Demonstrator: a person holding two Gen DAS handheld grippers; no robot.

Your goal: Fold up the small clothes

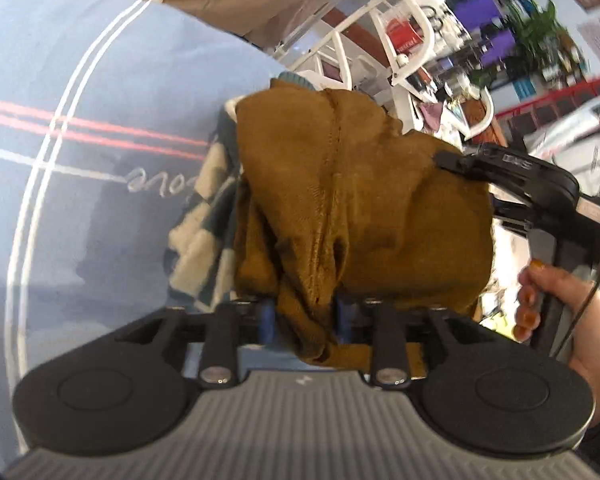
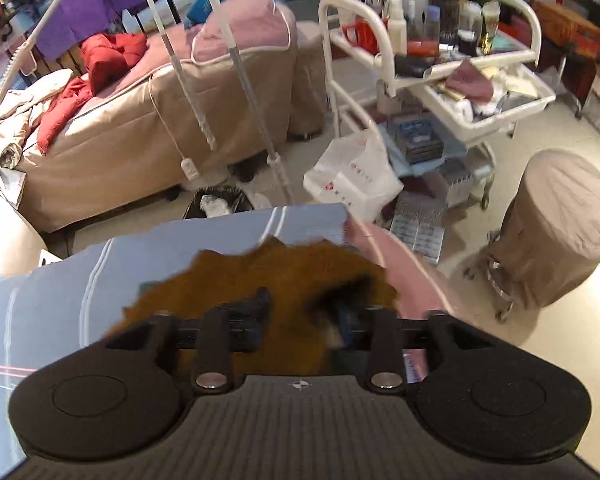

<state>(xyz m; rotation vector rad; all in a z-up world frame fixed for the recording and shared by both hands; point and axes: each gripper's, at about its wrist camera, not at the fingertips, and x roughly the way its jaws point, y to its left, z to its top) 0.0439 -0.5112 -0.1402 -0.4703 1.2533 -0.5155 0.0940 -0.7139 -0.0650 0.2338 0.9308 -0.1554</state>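
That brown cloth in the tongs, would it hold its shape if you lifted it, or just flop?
Probably flop: the brown cloth lies bunched in soft folds and creases. It looks light, a thin knit with a stitched seam. Likely not slippery, since its surface looks matte and ribbed.

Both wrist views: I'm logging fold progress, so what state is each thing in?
brown garment: bunched, not folded flat.
checked cloth: rumpled, partly hidden behind the garment.
left tongs: partly open, garment bunched between them; grip unclear.
right tongs: open over the garment.
blue sheet: spread out.
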